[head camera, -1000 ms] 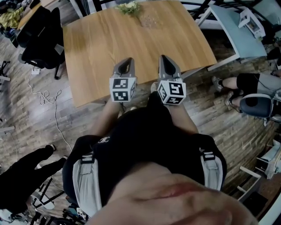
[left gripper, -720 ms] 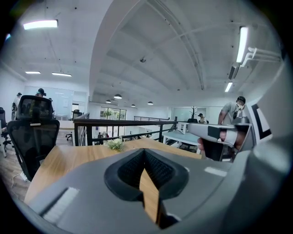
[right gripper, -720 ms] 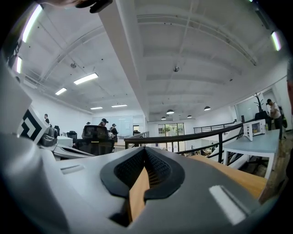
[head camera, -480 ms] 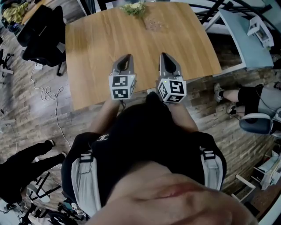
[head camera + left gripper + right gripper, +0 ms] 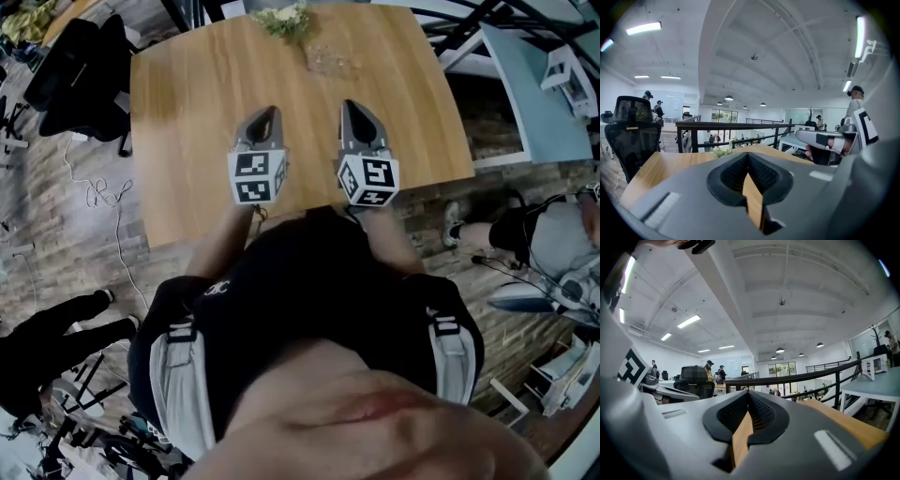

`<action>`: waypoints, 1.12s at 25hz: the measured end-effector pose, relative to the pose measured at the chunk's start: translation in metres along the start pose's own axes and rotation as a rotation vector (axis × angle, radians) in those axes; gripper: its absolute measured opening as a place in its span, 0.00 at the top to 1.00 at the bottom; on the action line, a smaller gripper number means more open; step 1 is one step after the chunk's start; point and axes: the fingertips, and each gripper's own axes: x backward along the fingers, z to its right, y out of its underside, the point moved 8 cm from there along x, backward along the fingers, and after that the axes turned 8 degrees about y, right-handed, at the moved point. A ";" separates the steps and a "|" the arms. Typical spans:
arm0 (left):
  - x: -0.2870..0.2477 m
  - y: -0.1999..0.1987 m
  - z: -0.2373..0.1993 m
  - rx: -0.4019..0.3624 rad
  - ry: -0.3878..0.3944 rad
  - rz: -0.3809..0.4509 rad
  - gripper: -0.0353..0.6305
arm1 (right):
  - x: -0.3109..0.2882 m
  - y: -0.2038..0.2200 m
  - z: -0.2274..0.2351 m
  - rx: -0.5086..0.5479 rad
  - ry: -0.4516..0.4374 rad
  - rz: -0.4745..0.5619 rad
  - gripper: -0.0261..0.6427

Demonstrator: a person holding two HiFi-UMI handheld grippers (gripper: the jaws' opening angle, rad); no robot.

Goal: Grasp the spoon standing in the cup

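No spoon and no cup can be made out for certain. A small clear, glittery thing (image 5: pixel 330 61) sits near the far edge of the wooden table (image 5: pixel 197 103), too small to identify. My left gripper (image 5: pixel 265 114) and right gripper (image 5: pixel 349 106) hover side by side over the table's near edge and point toward the far side. Both are shut with nothing between the jaws. In the left gripper view the left gripper (image 5: pixel 747 157) has its jaw tips meeting, and the right gripper (image 5: pixel 825 140) shows at the right. The right gripper (image 5: pixel 749 395) looks the same in its own view.
A small green plant (image 5: pixel 281 19) stands at the table's far edge. A black office chair (image 5: pixel 70 75) is off the table's left corner, a pale blue table (image 5: pixel 525 84) to the right. A seated person (image 5: pixel 553 234) is at right, another person (image 5: pixel 56 328) at lower left.
Both grippers have moved a little forward, farther over the table's near edge, and stayed shut. The seated person at the right has shifted.
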 end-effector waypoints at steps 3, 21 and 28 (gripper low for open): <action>-0.024 -0.001 -0.004 0.000 -0.013 -0.022 0.93 | -0.026 0.005 0.015 -0.001 -0.017 -0.029 0.96; -0.112 0.022 -0.009 0.091 -0.181 -0.157 0.93 | -0.175 0.068 0.073 0.334 -0.257 -0.209 0.96; -0.119 0.045 -0.029 0.125 -0.234 -0.205 0.93 | -0.227 0.112 0.070 0.465 -0.324 -0.272 0.92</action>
